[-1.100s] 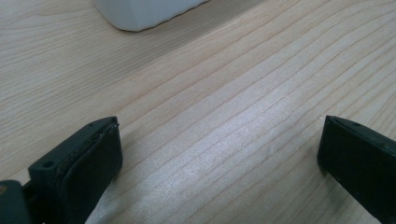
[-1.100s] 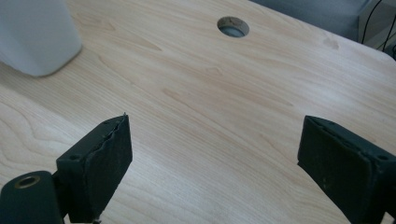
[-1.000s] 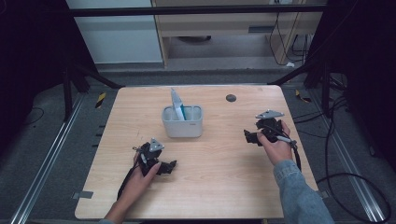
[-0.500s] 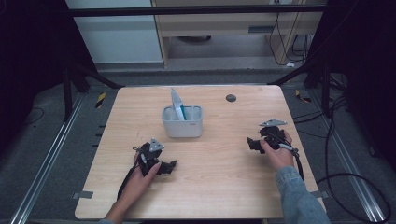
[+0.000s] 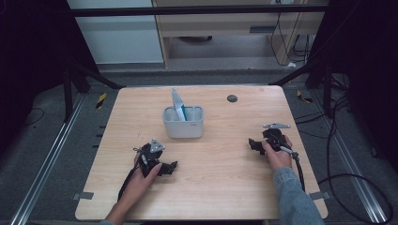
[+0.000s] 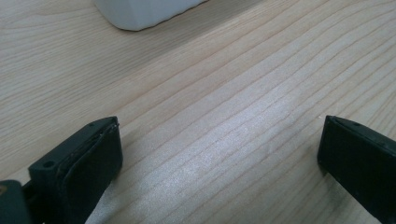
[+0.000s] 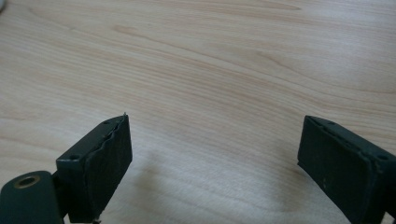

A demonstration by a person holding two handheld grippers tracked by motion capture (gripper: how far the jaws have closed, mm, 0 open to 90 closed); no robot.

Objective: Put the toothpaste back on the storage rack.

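Item 1: left gripper (image 5: 170, 167), held low over the tabletop (image 5: 220, 187) toward the near left corner. Its 2 jaws stand wide apart in the left gripper view, bare wood grain between them, nothing clamped. A cable trails from it back along the forearm toward the near edge.

Item 2: right gripper (image 5: 254, 145), held low over the tabletop near the right edge, about midway between far and near edges. Its 2 jaws likewise stand wide apart in the right gripper view, with bare wood between them. A grey three-cornered plate sits on top of it.

Item 3: white holder (image 5: 183, 125), rectangular, divided into 2 compartments, standing upright a little left of the tabletop's centre line, toward the far edge. It lies between the 2 grippers and farther off, nearer the left one, apart from both. Its base corner shows at the top of the left gripper view (image 6: 140, 11).

Item 4: pale blue flat object (image 5: 178, 105), standing tilted in the holder and rising above its rim; exact compartment cannot be told.

Item 5: small dark round object (image 5: 232, 98), lying near the far edge, right of centre.
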